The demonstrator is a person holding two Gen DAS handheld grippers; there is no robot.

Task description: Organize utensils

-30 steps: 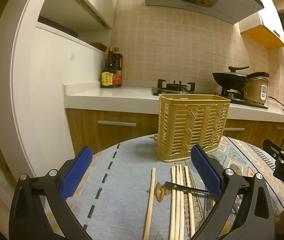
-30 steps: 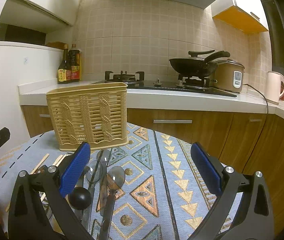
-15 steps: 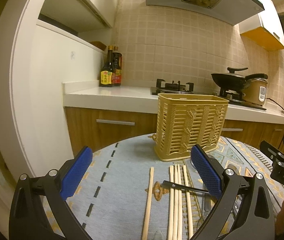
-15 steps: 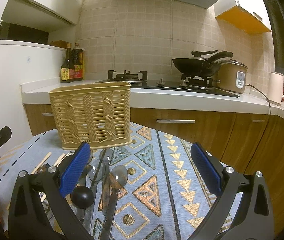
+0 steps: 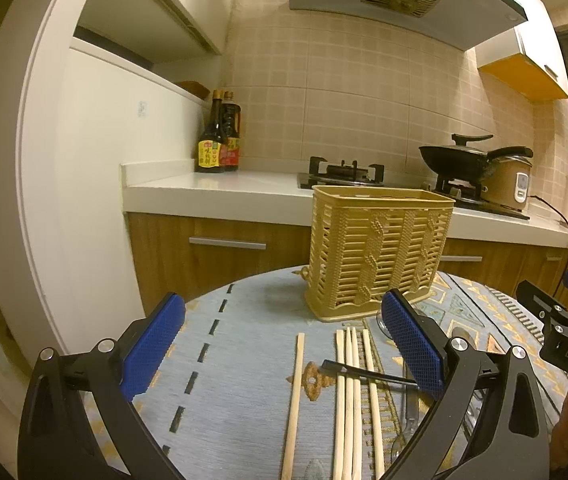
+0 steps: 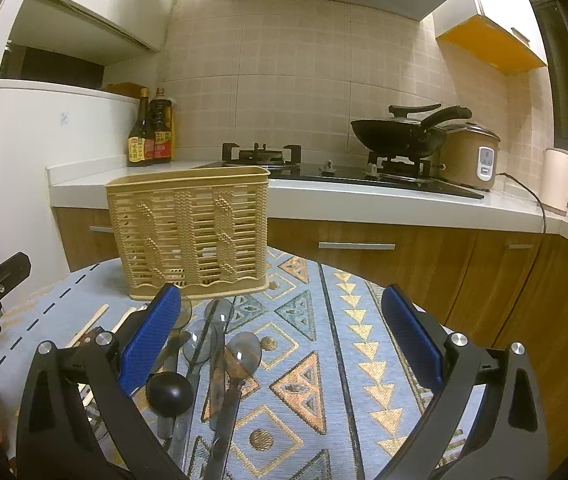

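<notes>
Left wrist: left hand-held gripper (image 5: 284, 340) gapes over chopsticks (image 5: 347, 392) — right hand-held gripper (image 6: 282, 326) also wide, empty.

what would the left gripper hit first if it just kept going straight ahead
Probably the wooden chopsticks on the tablecloth between its open jaws, or the yellow utensil basket beyond if it clears them; depth is unclear.

Left gripper (image 5: 284, 344): jaws spread wide, nothing between them, blue pads (image 5: 152, 344) at lower left and lower right of its own view, black arms running down to the bottom edge. Seen again at the left edge of the right wrist view. Right gripper (image 6: 284, 340): likewise wide apart and empty, blue pads (image 6: 411, 336) angled outward, level in the lower half of its frame; glimpsed at the right edge of the left wrist view.
</notes>
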